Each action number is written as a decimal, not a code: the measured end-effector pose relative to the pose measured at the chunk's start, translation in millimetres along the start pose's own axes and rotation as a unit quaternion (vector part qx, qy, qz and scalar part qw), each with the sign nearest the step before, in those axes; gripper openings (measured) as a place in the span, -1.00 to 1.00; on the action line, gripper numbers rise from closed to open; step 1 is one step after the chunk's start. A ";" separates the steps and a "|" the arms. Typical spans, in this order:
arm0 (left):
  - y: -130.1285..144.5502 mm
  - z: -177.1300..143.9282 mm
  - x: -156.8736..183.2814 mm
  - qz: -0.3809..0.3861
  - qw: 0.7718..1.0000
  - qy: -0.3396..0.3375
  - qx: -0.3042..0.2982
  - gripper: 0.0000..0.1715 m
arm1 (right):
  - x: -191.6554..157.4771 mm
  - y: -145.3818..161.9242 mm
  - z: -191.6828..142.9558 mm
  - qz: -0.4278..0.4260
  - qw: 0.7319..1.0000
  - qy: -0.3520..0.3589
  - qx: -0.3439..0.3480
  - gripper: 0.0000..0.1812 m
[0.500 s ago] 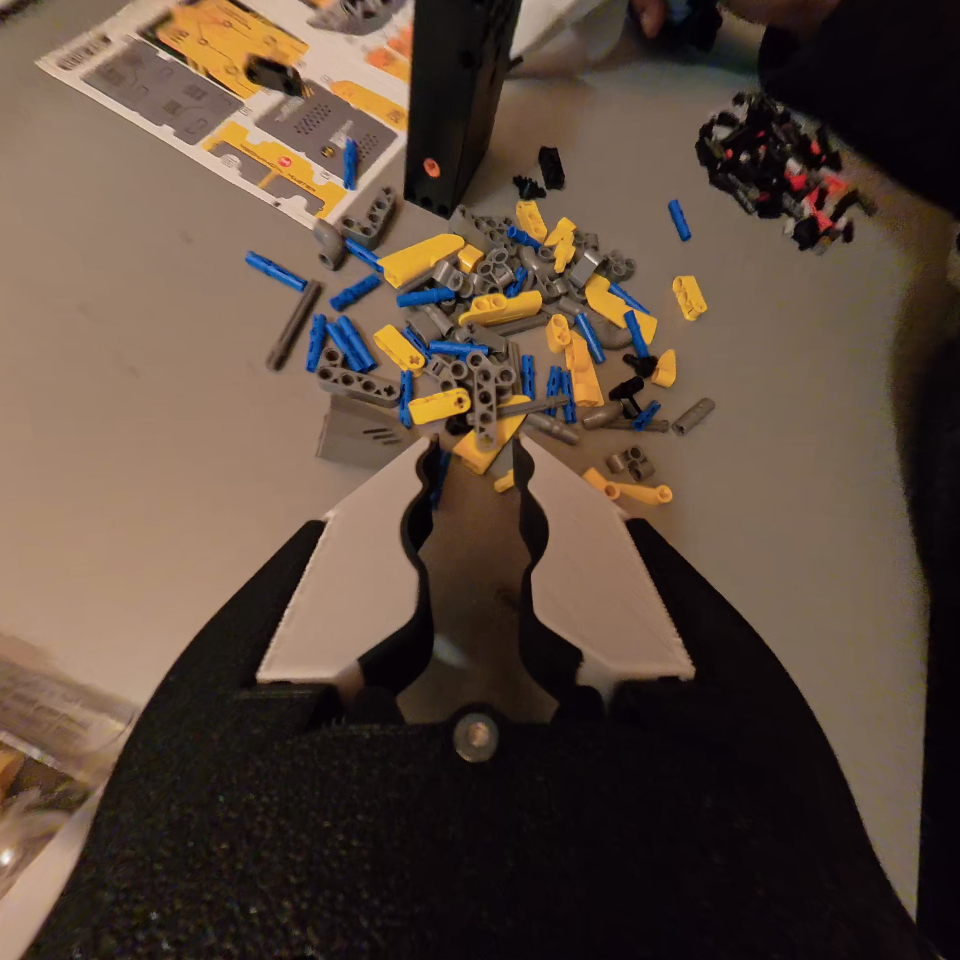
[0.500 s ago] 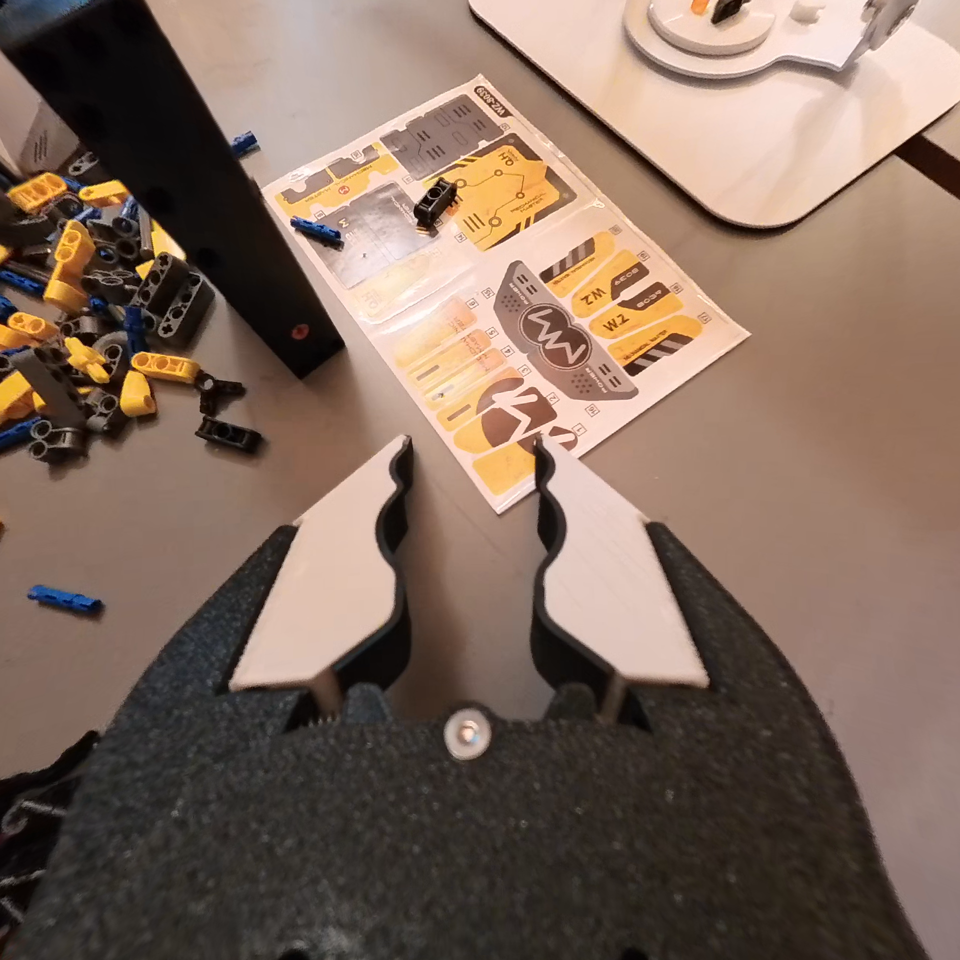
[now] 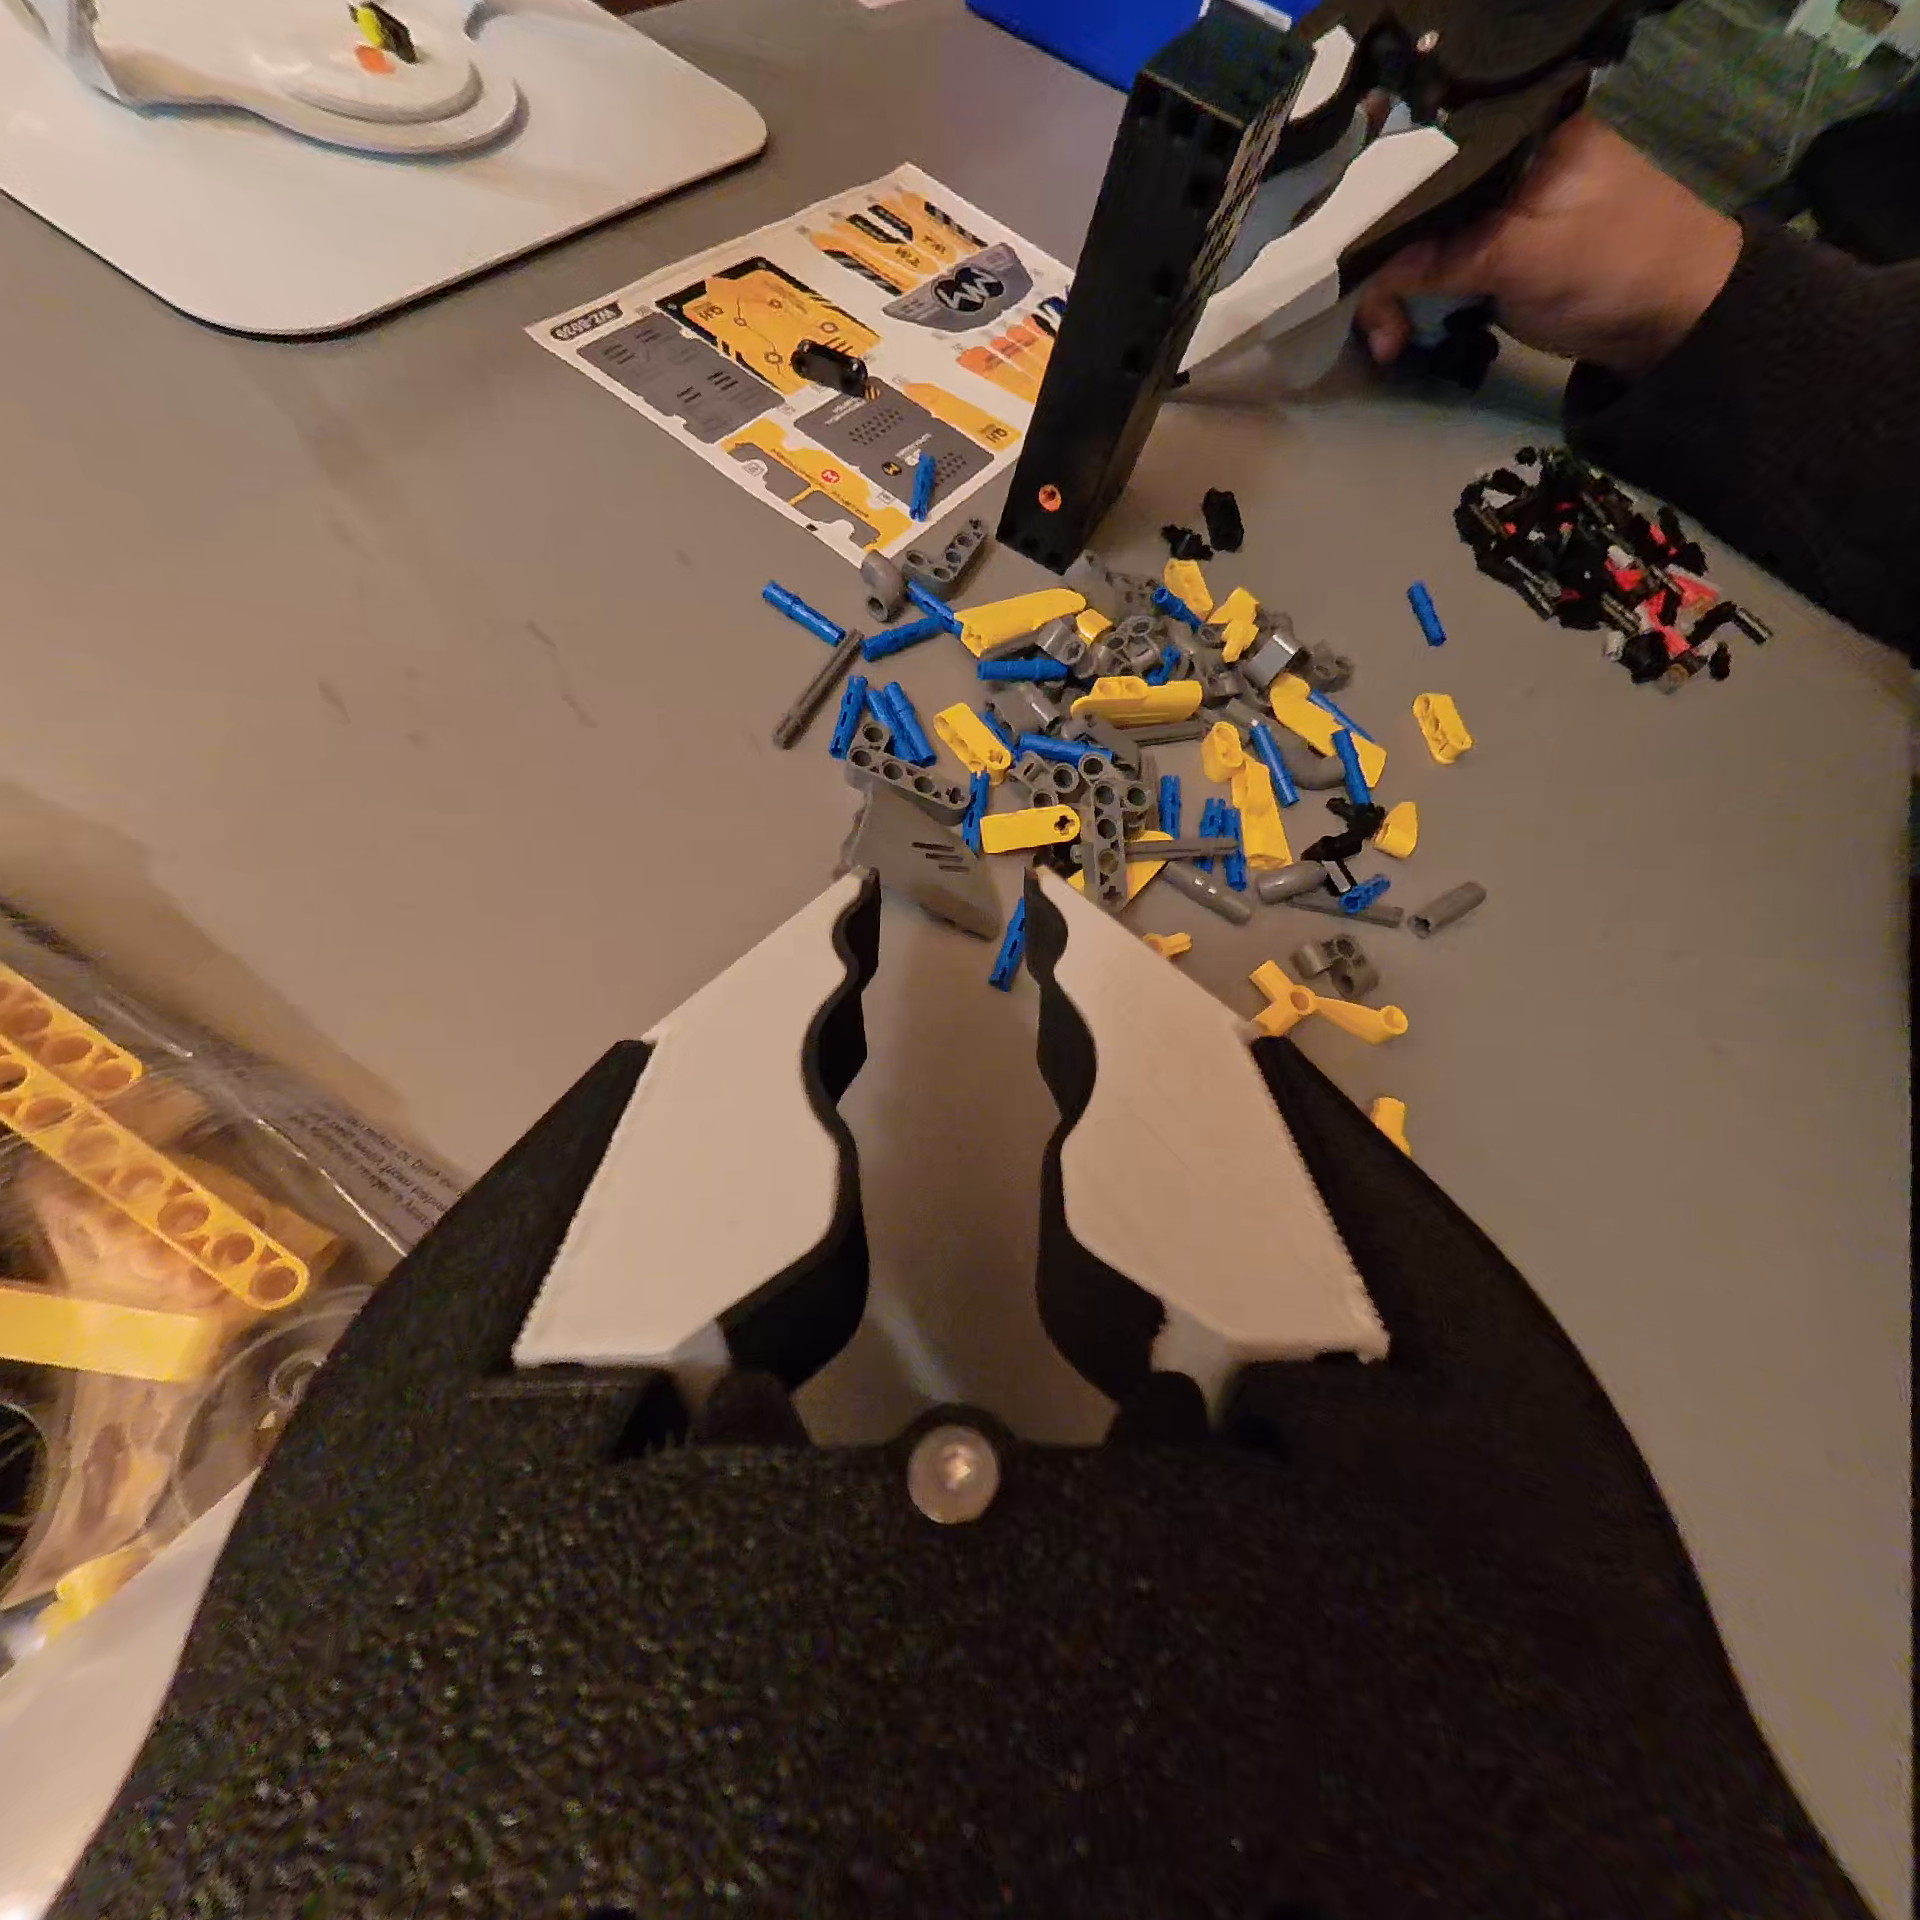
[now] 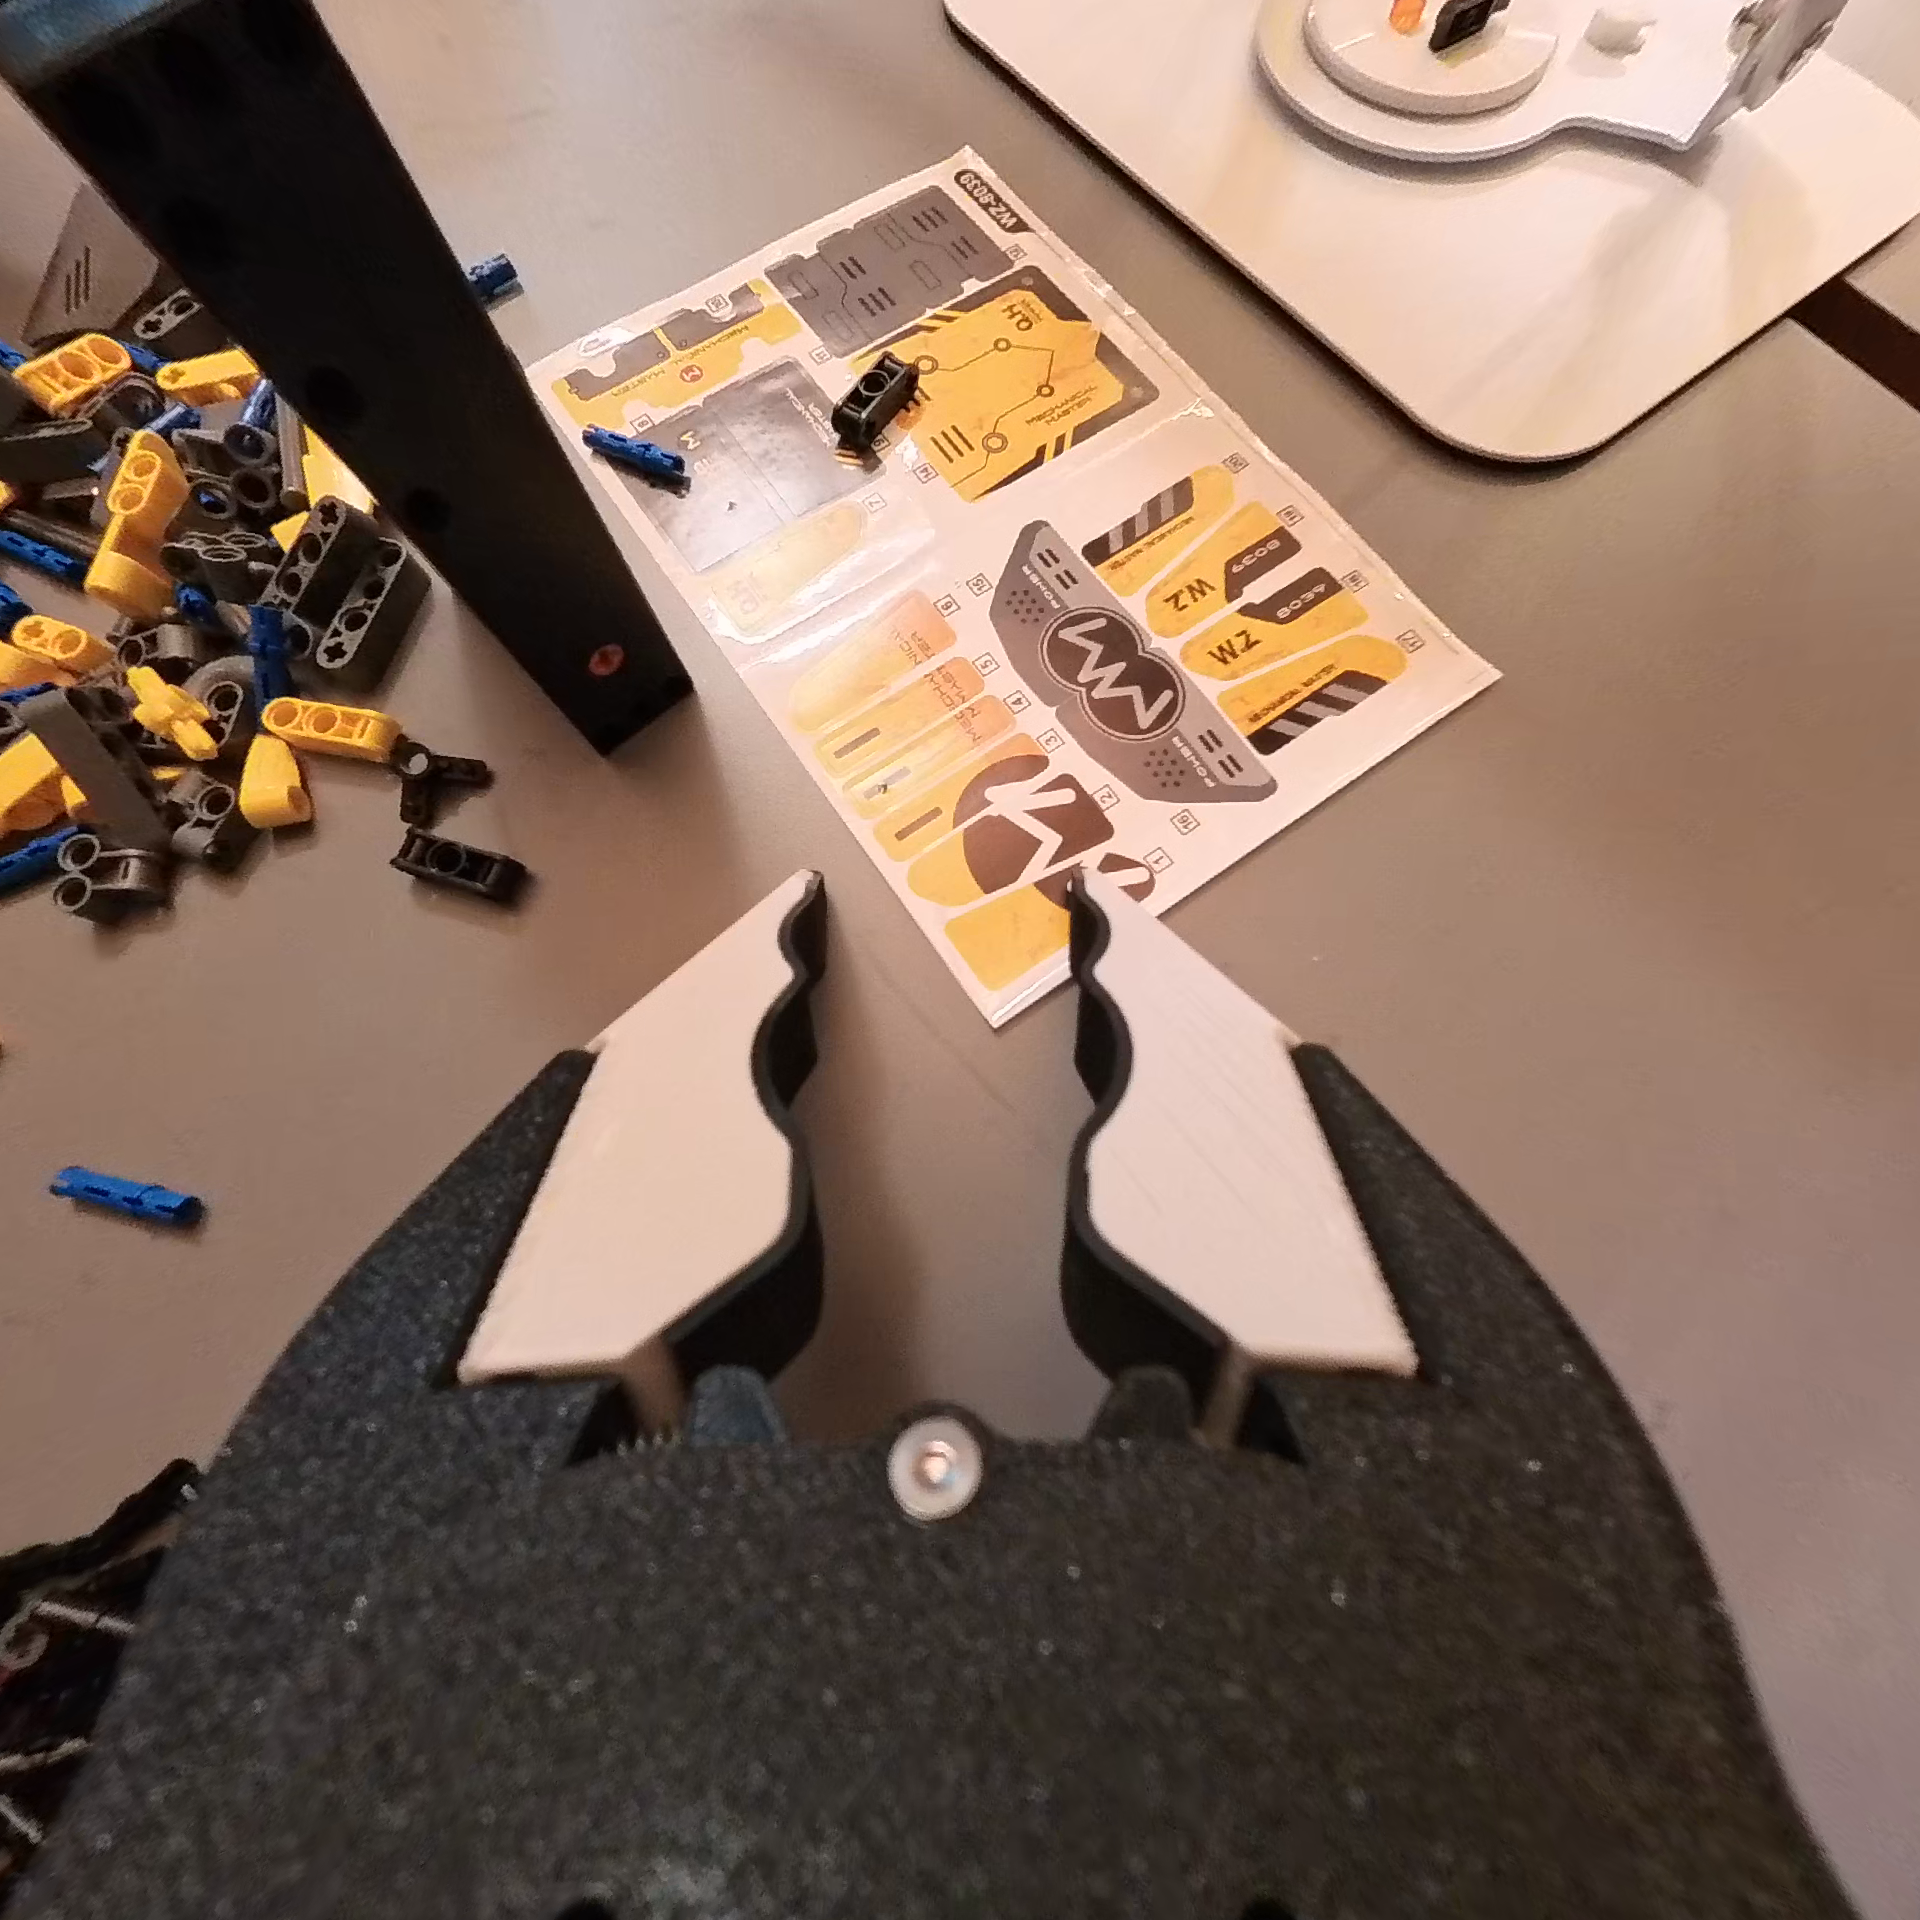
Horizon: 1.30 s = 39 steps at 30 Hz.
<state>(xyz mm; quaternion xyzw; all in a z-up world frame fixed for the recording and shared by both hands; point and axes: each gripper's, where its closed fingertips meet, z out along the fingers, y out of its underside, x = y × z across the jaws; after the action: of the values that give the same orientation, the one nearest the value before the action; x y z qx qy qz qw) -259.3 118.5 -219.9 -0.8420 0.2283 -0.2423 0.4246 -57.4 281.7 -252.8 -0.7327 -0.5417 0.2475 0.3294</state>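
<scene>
Left gripper [image 3: 951,909]: fingers spread apart, nothing between them, tips at the near edge of a pile of small building pieces [image 3: 1132,748] in yellow, blue and grey on a grey table [image 3: 416,644]. A grey slanted panel piece [image 3: 920,862] lies just beyond the gap between the tips; a blue pin [image 3: 1006,945] lies against the inner side of the right finger. A yellow cross-shaped piece [image 3: 1325,1010] lies just right of that finger. Near left: a clear bag with long yellow holed beams [image 3: 135,1164]. Far right: a separate heap of black and red pieces [image 3: 1590,566]. Right gripper [image 4: 945,894]: fingers released and empty, tips over the near corner of a sticker sheet [image 4: 1039,623] printed in yellow, grey and black; the right tip overlaps the sheet's edge, the left tip is over bare table. On the sheet lie a small black piece [image 4: 875,400] and a blue pin [image 4: 636,455]. A tall black post [image 4: 364,364] leans down to the table left of the sheet, between it and the pile. Two black connectors [image 4: 457,862] lie left of the left finger; a lone blue pin [image 4: 127,1195] lies well left. Far right: a white board [image 4: 1558,260] carrying a white round stand. In the left wrist view a hand [image 3: 1558,249] holds the right gripper behind the post.
</scene>
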 end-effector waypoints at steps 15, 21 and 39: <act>-9.2 0.4 1.0 0.033 0.998 -0.045 0.027 -0.69 | 3.2 0.0 0.2 0.003 1.000 0.013 0.000 -0.48; -17.6 -4.0 5.1 0.031 0.997 -0.051 0.058 -0.69 | 3.0 -0.1 0.4 0.003 1.000 0.012 0.000 -0.48; -37.1 -21.0 22.0 -0.019 0.989 -0.021 0.147 -0.69 | 2.5 0.0 0.6 0.002 1.000 0.013 0.000 -0.48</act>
<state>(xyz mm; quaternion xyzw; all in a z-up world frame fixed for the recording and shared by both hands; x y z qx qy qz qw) -248.2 112.8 -173.7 -0.7794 0.1648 -0.2632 0.5441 -57.0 284.3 -253.1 -0.7370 -0.5358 0.2383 0.3362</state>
